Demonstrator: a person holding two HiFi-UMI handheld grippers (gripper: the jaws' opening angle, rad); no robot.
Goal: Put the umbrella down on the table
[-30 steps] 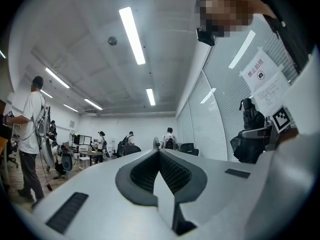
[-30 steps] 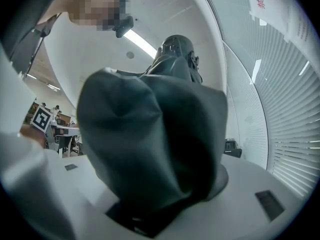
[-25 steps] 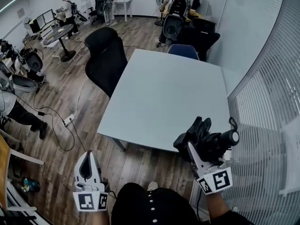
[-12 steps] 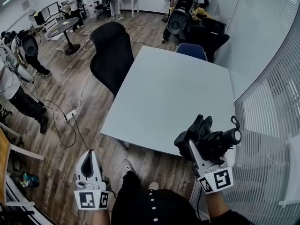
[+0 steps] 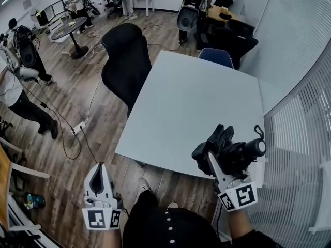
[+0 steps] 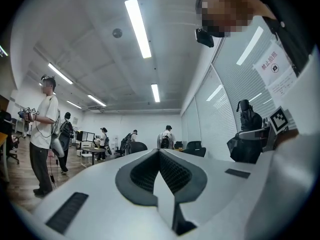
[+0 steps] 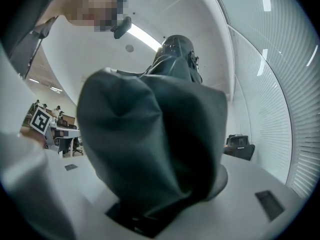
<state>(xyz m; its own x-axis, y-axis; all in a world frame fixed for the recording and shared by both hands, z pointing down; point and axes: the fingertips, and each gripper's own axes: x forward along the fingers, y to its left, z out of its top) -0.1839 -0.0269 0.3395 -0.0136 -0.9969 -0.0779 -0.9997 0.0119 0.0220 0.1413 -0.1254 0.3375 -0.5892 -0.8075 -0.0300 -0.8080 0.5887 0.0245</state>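
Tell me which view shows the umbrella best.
Head view: the whole folded umbrella shows, held by the right gripper. Right gripper view: only close-up fabric. Left gripper view: a small dark bundle at right.

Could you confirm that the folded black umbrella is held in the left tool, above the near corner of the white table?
Not quite: the umbrella is held in the right tool, not the left, above the near corner of the white table. The head view shows this.

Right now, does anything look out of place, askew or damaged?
Nothing stands out. The folded umbrella is held in the right gripper at the near edge of the table, not yet set down; the left gripper is shut and empty.
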